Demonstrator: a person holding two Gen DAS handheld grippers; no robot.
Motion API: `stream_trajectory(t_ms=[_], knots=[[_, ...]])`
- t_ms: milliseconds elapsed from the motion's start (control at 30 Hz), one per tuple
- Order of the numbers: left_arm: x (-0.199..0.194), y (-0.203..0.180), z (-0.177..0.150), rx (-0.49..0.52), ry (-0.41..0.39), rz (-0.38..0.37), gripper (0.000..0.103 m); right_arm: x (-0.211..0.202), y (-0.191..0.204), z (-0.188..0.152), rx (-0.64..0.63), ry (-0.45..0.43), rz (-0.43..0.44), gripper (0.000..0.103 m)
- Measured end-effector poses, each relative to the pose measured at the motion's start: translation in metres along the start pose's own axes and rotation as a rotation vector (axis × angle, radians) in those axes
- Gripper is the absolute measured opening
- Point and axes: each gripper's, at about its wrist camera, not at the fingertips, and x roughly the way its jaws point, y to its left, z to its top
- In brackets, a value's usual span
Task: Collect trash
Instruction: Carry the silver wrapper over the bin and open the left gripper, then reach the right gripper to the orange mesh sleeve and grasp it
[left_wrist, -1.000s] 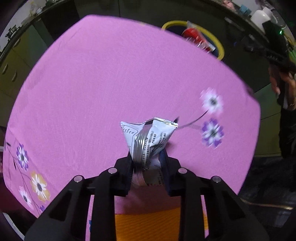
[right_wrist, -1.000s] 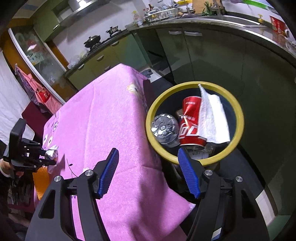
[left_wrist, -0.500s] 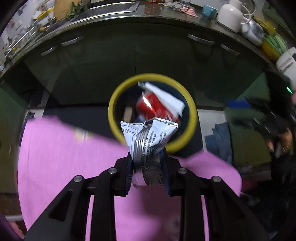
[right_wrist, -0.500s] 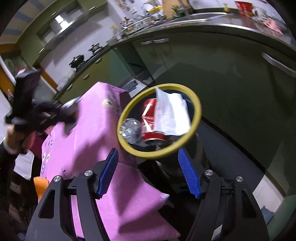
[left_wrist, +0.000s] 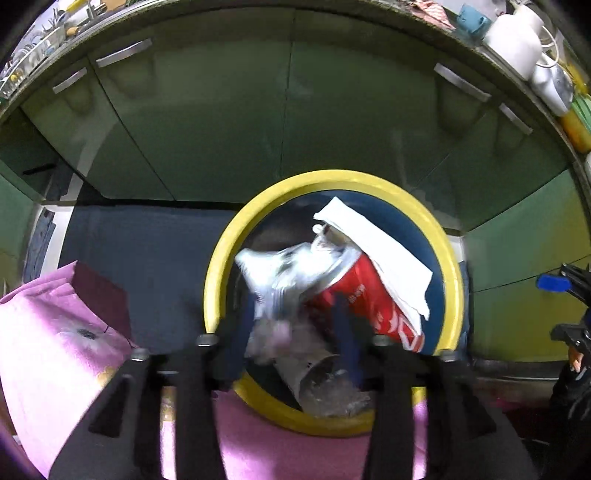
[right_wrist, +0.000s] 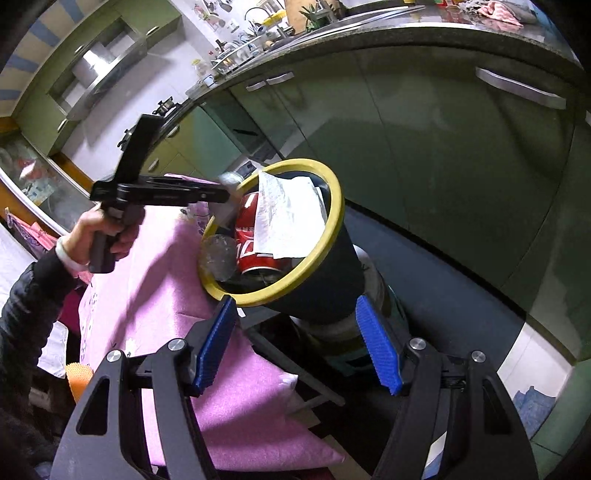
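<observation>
My left gripper (left_wrist: 291, 332) points down over the yellow-rimmed dark bin (left_wrist: 332, 177) beside the pink-clothed table (left_wrist: 55, 332). Its jaws are opening, and the silver snack wrapper (left_wrist: 280, 280) hangs blurred and loose between the fingertips, over the bin's mouth. Inside the bin lie a red can (left_wrist: 369, 295), a white paper (left_wrist: 376, 251) and a clear plastic bottle (left_wrist: 325, 387). In the right wrist view a person's hand holds the left gripper (right_wrist: 225, 195) at the bin's rim (right_wrist: 334, 192), with the wrapper (right_wrist: 229, 181) at its tip. My right gripper (right_wrist: 297, 347) stands open and empty near the bin's side.
Green cabinet doors (left_wrist: 221, 122) with metal handles run behind the bin under a crowded countertop (right_wrist: 369, 22). The bin stands on a low stand over dark floor (right_wrist: 443, 288). An orange object (right_wrist: 77, 376) shows at the table's left edge.
The left gripper carried the wrapper across the pink table to over the bin, then its jaws parted and the wrapper came loose. The right gripper shifted closer to the bin, still open.
</observation>
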Motion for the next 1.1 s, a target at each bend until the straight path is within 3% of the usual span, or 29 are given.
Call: stream_trajectory(t_ms=[33, 200, 267, 333, 500, 733, 933, 1100], knots=[[-0.001, 0.001, -0.001, 0.001, -0.001, 0.008, 0.057, 0.000, 0.001, 0.000, -0.004, 0.001, 0.002, 0.067], [-0.038, -0.003, -0.011, 0.017, -0.029, 0.053, 0.057, -0.005, 0.011, 0.001, -0.020, -0.003, 0.011, 0.067], [-0.074, -0.011, -0.021, 0.009, -0.072, 0.065, 0.057, -0.008, 0.019, 0.001, -0.038, -0.009, 0.023, 0.067], [-0.112, -0.020, -0.036, -0.005, -0.129, 0.058, 0.065, -0.012, 0.032, -0.001, -0.068, -0.014, 0.044, 0.067], [-0.203, -0.048, -0.110, -0.102, -0.269, 0.058, 0.075, -0.018, 0.079, -0.008, -0.190, 0.000, 0.109, 0.073], [-0.272, -0.050, -0.240, -0.362, -0.434, 0.078, 0.083, -0.017, 0.153, -0.033, -0.384, 0.023, 0.117, 0.073], [-0.316, -0.055, -0.361, -0.552, -0.594, 0.400, 0.092, 0.008, 0.238, -0.077, -0.577, 0.159, 0.275, 0.077], [-0.329, -0.061, -0.439, -0.727, -0.645, 0.488, 0.094, 0.042, 0.330, -0.126, -0.742, 0.340, 0.514, 0.077]])
